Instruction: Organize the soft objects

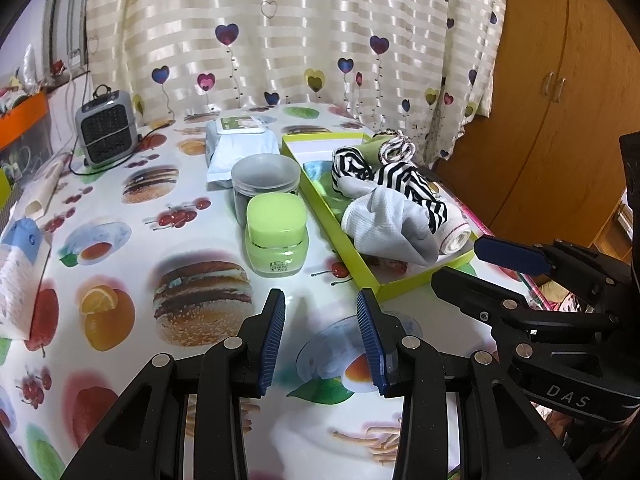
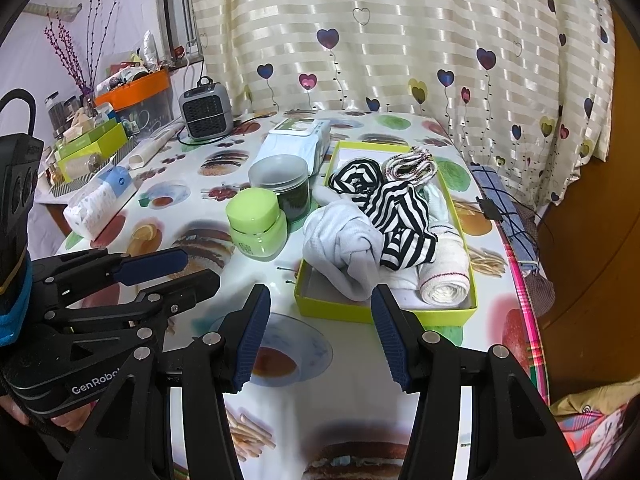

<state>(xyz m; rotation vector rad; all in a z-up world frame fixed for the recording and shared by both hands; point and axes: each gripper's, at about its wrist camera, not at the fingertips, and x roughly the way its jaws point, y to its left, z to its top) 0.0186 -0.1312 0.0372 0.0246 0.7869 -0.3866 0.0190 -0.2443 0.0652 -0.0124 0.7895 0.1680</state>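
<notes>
Jaws: your left gripper (image 1: 322,338) and right gripper (image 2: 320,338) stand apart, empty.
Box (image 2: 384,314): corrals socks (image 2: 344,254), keeping surface (image 2: 352,392) tidy.

The tablecloth (image 1: 132,240) is white, printed with burgers, cherries and oranges. The shallow box (image 2: 328,308) is lime green; in it lie a black-and-white striped sock (image 2: 400,216), a plain white sock (image 2: 340,248) and a cream rolled cloth (image 2: 444,284) edged with a red line. The jar (image 1: 276,236) is pale green. The curtain (image 1: 304,20) is cream-striped with purple and pink hearts. Both grippers' pads (image 1: 272,336) are blue on black.
</notes>
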